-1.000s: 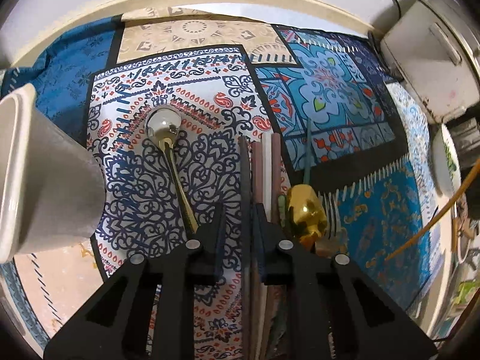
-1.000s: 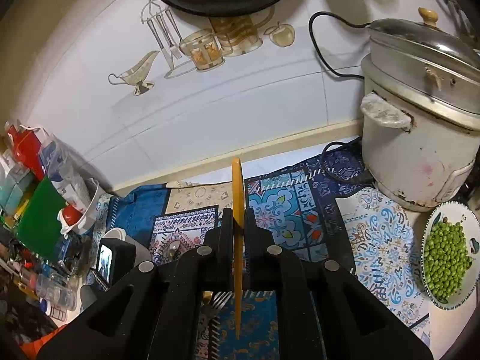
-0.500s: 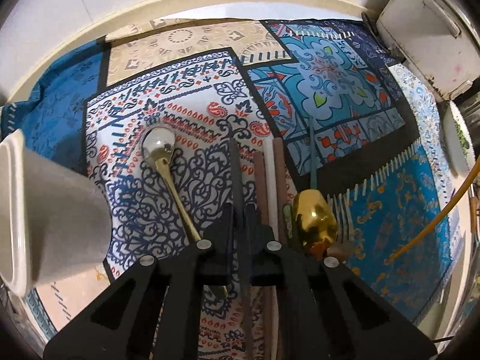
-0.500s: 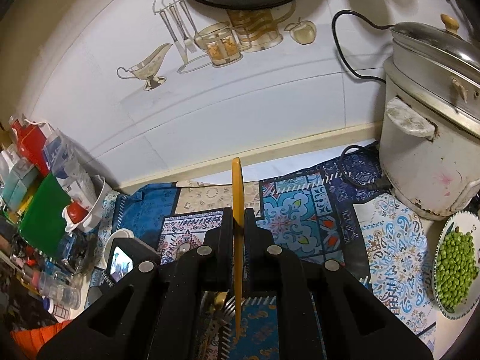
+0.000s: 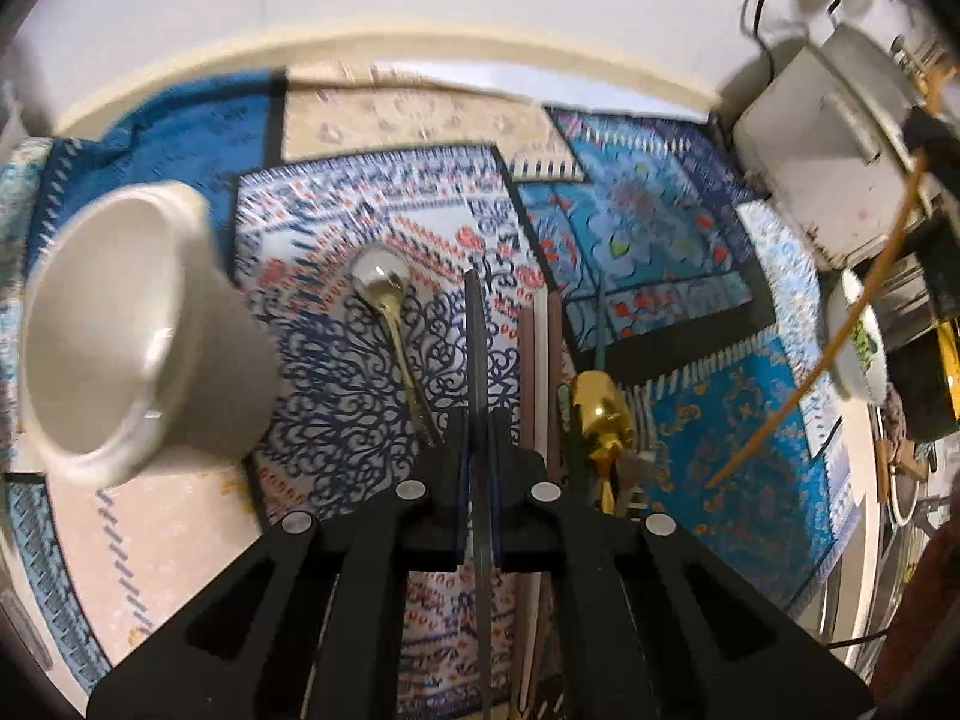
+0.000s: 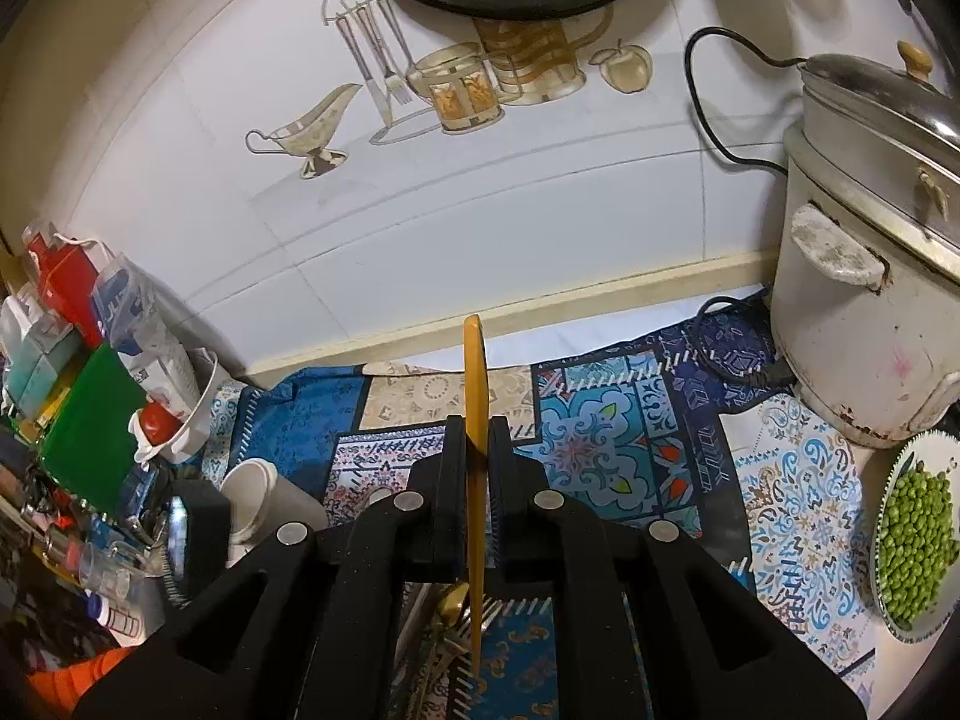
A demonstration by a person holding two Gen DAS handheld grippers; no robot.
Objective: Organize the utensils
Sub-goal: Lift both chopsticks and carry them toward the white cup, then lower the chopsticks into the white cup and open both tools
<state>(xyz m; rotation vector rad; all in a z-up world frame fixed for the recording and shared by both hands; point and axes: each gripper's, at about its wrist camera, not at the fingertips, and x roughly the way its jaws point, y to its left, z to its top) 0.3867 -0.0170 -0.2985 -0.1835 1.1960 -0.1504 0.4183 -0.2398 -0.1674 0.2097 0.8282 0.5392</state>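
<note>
My left gripper (image 5: 478, 420) is shut on a dark chopstick (image 5: 474, 330) and holds it above the patterned mat (image 5: 372, 228). A white cup (image 5: 120, 330) lies tilted at the left, its mouth facing me. A gold-handled spoon (image 5: 384, 294) lies left of the chopstick. Several brown and white chopsticks (image 5: 540, 372) and a gold spoon (image 5: 597, 414) lie to its right. My right gripper (image 6: 477, 438) is shut on a yellow chopstick (image 6: 474, 372), held high over the mat; that chopstick also shows in the left wrist view (image 5: 840, 336). The cup also shows in the right wrist view (image 6: 252, 498).
A white rice cooker (image 6: 870, 276) stands at the back right with its black cord (image 6: 708, 96). A bowl of green peas (image 6: 918, 528) sits at the right edge. Bottles and packages (image 6: 90, 396) crowd the left side. A fork (image 6: 480, 612) lies below my right gripper.
My left gripper closed on the dark chopstick and lifted it off the mat, and the view has pulled back. My right gripper has risen slightly with the yellow chopstick.
</note>
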